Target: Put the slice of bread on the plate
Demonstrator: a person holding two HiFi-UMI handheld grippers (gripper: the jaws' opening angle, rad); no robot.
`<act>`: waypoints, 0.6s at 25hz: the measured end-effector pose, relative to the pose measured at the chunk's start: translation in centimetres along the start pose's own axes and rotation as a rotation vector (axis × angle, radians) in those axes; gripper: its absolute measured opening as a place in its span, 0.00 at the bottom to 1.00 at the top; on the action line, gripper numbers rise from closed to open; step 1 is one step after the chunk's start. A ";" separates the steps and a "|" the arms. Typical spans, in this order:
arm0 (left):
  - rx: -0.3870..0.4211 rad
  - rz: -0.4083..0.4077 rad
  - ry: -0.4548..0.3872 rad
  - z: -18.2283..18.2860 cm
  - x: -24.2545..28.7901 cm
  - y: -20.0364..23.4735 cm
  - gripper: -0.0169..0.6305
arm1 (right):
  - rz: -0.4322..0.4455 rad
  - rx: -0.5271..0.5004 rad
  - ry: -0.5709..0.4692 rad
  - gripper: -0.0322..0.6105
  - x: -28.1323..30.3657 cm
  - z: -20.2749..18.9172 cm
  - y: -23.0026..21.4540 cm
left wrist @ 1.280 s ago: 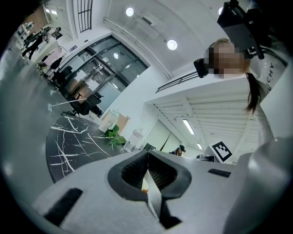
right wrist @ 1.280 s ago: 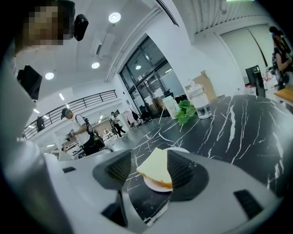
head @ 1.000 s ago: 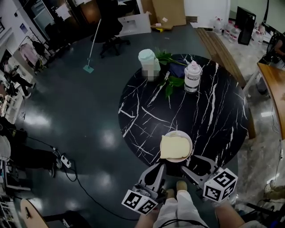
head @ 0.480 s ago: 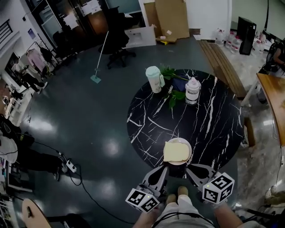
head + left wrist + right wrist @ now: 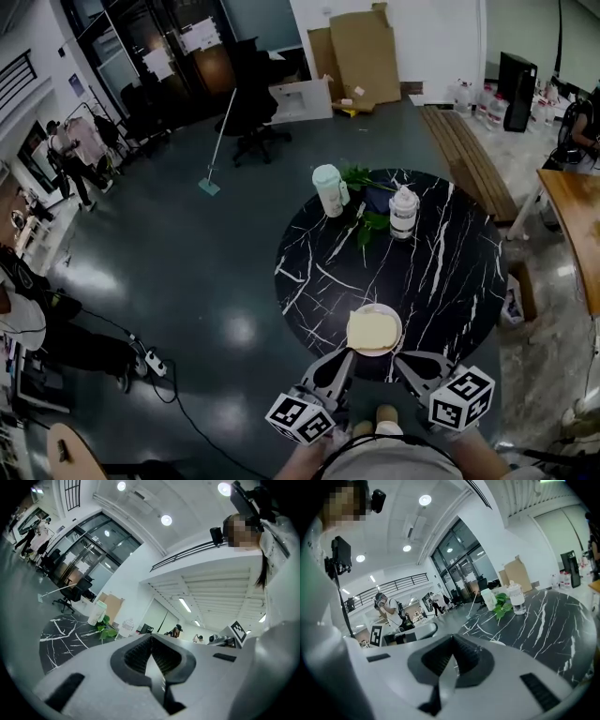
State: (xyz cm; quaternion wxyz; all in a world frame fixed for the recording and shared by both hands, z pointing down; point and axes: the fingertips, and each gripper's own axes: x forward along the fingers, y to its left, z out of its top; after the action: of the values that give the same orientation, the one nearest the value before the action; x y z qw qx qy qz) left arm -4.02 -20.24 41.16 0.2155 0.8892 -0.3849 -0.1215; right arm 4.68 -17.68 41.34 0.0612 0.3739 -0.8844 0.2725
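Note:
A pale slice of bread lies flat on a small white plate at the near edge of the round black marble table. Both grippers hang just short of that edge, apart from the plate. My left gripper is shut with nothing in it; the left gripper view shows its ribbed pads pressed together. My right gripper is closing, and in the right gripper view its jaws meet with nothing between them.
At the table's far side stand a white cup, a clear jar and green leaves. A wooden table is at the right. A cable and power strip lie on the floor at the left. People stand far left.
The right gripper's jaws, wide apart a second ago, have come together. Both grippers have risen and the table looks smaller. The bread stays on the plate.

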 end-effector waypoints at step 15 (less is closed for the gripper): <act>-0.035 -0.005 -0.025 0.3 0.4 -0.9 0.04 | 0.017 0.027 0.023 0.07 -0.9 -0.7 0.7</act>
State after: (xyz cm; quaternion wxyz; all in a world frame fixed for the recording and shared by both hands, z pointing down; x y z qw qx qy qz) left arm -3.31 -20.09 40.46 0.2259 0.8846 -0.3834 -0.1397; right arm 4.74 -16.38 41.38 0.0638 0.3641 -0.8831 0.2891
